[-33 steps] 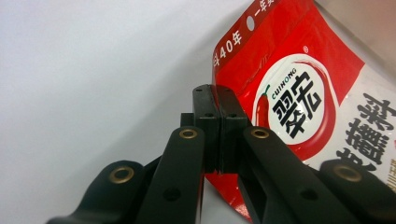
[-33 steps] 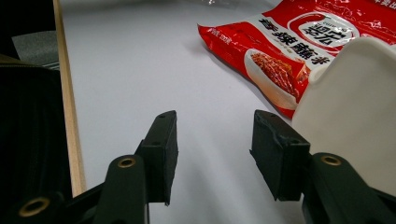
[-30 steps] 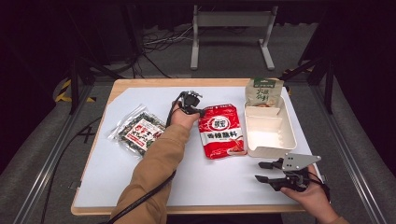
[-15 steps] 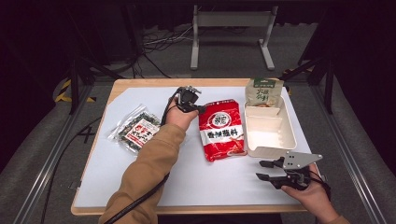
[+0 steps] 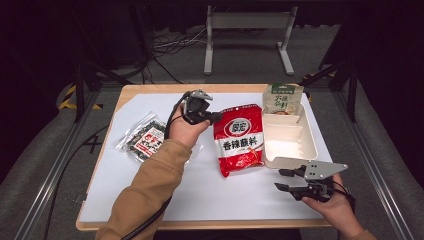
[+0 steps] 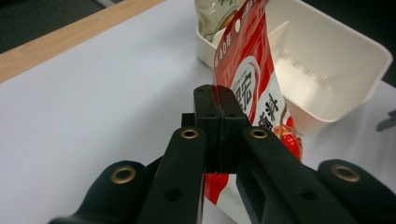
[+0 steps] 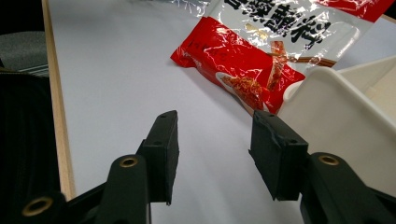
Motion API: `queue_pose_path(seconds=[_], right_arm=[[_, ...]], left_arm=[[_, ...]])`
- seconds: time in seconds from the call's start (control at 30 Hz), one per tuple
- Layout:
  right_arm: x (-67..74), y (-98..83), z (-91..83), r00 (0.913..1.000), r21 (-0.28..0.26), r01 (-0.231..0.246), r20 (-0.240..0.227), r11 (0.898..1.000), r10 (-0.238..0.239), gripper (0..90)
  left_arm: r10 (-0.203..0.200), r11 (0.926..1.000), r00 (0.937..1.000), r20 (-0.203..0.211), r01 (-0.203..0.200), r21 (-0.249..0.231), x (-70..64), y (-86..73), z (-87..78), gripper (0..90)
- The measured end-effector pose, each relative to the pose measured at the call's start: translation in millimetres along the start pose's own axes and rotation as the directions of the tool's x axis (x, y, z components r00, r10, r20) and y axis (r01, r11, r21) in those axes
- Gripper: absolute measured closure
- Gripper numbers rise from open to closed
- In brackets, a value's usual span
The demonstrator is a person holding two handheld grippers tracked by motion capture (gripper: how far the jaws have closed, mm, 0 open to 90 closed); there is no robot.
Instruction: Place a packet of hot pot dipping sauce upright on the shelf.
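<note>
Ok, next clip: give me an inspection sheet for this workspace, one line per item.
Surface: white sheet on a wooden table.
Job's things: red snack pouch, upper edge lifted; white tray to its right.
Clutter: green-topped pouch in the tray's far end; dark seaweed packet at left.
Grippers: left gripper shut on the red pouch's edge; right gripper open, nothing between its jaws.
Cables: black cable trailing from the left gripper.
Surroundings: metal stand, floor cables.

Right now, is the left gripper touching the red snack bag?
Touching. In the left gripper view the left gripper has its jaws shut on the upper edge of the red snack bag.
</note>
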State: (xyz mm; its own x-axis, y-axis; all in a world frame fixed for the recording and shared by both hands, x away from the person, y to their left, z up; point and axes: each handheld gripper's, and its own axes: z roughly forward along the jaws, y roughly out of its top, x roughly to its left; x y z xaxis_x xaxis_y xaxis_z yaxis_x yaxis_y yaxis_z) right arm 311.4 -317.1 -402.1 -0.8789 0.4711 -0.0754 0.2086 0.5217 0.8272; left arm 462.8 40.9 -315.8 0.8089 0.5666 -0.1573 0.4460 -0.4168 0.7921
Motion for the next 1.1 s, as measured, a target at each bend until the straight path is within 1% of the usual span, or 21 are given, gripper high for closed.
queue_pose_path(seconds=[0.03,0.1,0.17,0.27,0.33,0.37,0.47,0.5,0.63,0.73,0.77,0.8,0.83,0.93,1.03,1.1], right_arm=[[0.2,0.6,-0.6,1.0000,0.000,-0.001,0.001,1.000,0.001,51.5],[0.6,2.0,-2.0,1.0000,0.000,0.000,0.003,1.000,0.000,51.6],[0.9,3.6,-3.4,1.0000,0.001,0.003,0.009,1.000,-0.003,51.8],[1.4,6.1,-4.9,0.9999,0.005,0.010,0.013,1.000,-0.010,51.7],[1.6,7.1,-4.9,0.9998,0.009,0.013,0.015,1.000,-0.013,50.7],[1.6,7.1,-4.9,0.9998,0.009,0.013,0.015,1.000,-0.013,50.7],[2.1,8.6,-4.6,0.9998,0.007,0.018,0.006,1.000,-0.018,50.3],[2.0,9.2,-4.9,0.9999,0.000,0.016,0.005,1.000,-0.016,50.5],[0.9,12.4,-8.7,0.9998,-0.036,0.019,0.012,0.999,-0.019,51.2],[-0.8,15.8,-11.7,0.9994,-0.055,0.026,0.022,0.998,-0.025,50.9],[-1.8,16.6,-12.3,0.9995,-0.058,0.022,0.024,0.998,-0.020,50.8],[-3.2,17.4,-12.5,0.9998,-0.064,0.007,0.018,0.998,-0.006,49.6],[-4.5,18.2,-12.4,0.9998,-0.066,-0.003,0.017,0.998,0.004,48.2],[-6.1,20.4,-11.4,0.9998,-0.069,-0.009,0.016,0.998,0.010,46.6],[-7.7,26.7,-9.9,0.9998,-0.070,-0.011,0.016,0.998,0.012,46.4],[-9.6,31.9,-8.4,0.9999,-0.074,-0.011,0.007,0.997,0.011,45.4]], left_arm=[[0.000,1.0000,1.0000,0.006,0.000,-0.001,-2.8,0.2,-3.2,89.8],[0.013,0.9999,0.9998,0.013,-0.013,-0.004,-8.1,0.2,-8.6,89.8],[0.033,0.9994,0.9992,0.022,-0.033,-0.009,-15.0,0.0,-14.5,89.8],[0.047,0.9988,0.9982,0.038,-0.047,-0.017,-25.5,-0.3,-20.8,89.8],[0.069,0.9974,0.9964,0.051,-0.068,-0.024,-32.9,-0.3,-24.8,89.8],[0.069,0.9974,0.9964,0.051,-0.068,-0.024,-32.9,-0.3,-24.8,89.8],[0.104,0.9943,0.9923,0.067,-0.102,-0.031,-44.6,-0.6,-30.6,89.9],[0.109,0.9937,0.9915,0.072,-0.106,-0.035,-47.9,-0.7,-32.1,89.9],[0.152,0.9877,0.9864,0.064,-0.149,-0.049,-59.9,-1.7,-39.4,89.8],[0.171,0.9845,0.9829,0.069,-0.167,-0.053,-64.9,-2.0,-43.9,89.8],[0.177,0.9834,0.9816,0.071,-0.174,-0.053,-66.8,-2.1,-45.9,89.9],[0.177,0.9834,0.9816,0.071,-0.174,-0.053,-66.8,-2.1,-45.9,89.9],[0.187,0.9812,0.9798,0.069,-0.184,-0.060,-69.2,-2.3,-49.4,89.9],[0.189,0.9805,0.9794,0.071,-0.185,-0.067,-70.7,-2.8,-53.1,89.9],[0.205,0.9772,0.9756,0.077,-0.200,-0.072,-71.0,-3.5,-58.1,89.9],[0.209,0.9759,0.9739,0.089,-0.202,-0.083,-72.0,-4.3,-62.1,89.9]])
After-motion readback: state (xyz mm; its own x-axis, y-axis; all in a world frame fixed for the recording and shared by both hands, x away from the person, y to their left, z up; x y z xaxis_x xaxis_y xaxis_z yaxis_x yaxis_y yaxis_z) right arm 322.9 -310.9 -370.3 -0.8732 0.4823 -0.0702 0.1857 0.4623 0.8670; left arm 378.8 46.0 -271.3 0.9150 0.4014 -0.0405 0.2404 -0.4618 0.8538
